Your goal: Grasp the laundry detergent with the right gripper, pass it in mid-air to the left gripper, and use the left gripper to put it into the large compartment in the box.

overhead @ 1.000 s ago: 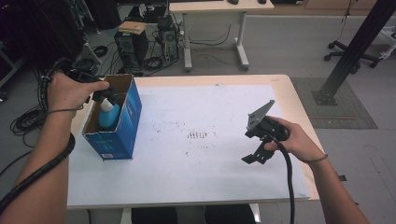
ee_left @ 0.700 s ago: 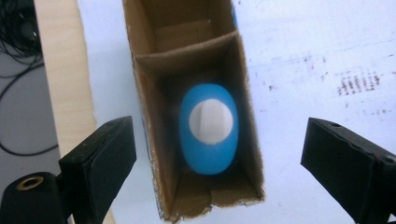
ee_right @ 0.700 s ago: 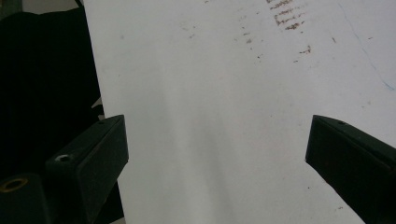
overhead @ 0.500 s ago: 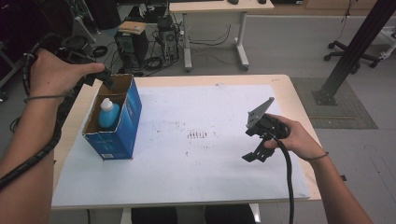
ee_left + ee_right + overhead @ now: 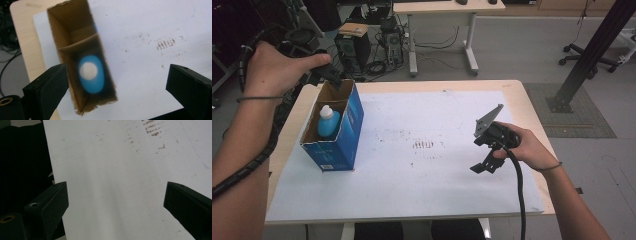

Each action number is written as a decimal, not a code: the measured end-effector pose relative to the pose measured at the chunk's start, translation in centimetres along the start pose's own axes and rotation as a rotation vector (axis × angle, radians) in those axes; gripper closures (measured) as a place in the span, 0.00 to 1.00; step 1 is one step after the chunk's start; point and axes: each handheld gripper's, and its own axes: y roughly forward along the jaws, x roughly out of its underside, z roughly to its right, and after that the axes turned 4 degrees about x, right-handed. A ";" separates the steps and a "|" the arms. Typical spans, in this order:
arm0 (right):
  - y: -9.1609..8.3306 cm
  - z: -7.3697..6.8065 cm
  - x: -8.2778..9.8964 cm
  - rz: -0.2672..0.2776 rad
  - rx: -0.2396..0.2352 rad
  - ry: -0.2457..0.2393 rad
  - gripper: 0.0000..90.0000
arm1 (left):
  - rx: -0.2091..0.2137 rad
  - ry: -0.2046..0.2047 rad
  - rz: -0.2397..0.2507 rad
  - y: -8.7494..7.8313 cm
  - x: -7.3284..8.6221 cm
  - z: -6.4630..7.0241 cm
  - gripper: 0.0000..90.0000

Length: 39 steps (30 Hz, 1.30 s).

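My left gripper (image 5: 328, 74) hovers wide-jawed over the box (image 5: 333, 131), bottle (image 5: 91, 73) still inside, nothing lifted; my right gripper (image 5: 486, 150) idles wide at mid-right.

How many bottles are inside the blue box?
1. A blue bottle with a white cap stands in the near part of the open blue box on the table's left side. The far part behind the cardboard divider looks empty.
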 end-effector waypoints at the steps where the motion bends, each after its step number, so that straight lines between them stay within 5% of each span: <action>1: 0.0 0.0 0.0 0.000 0.000 0.000 0.06 | 0.003 0.005 -0.001 0.1 -0.1 0.2 0.05; 17: 0.0 0.5 -0.1 -0.004 -0.008 0.025 0.06 | 0.081 0.140 -0.041 3.5 -0.3 3.5 0.06; 25: 0.0 1.4 -0.4 -0.011 0.004 0.076 0.06 | 0.147 0.229 -0.075 6.9 1.4 5.6 0.06; 35: -0.6 2.9 -1.2 -0.011 0.030 0.136 0.05 | 0.166 0.298 -0.095 9.7 3.3 6.9 0.07; 39: -0.8 3.9 -1.9 -0.025 0.048 0.169 0.05 | 0.170 0.370 -0.093 10.9 4.6 8.2 0.07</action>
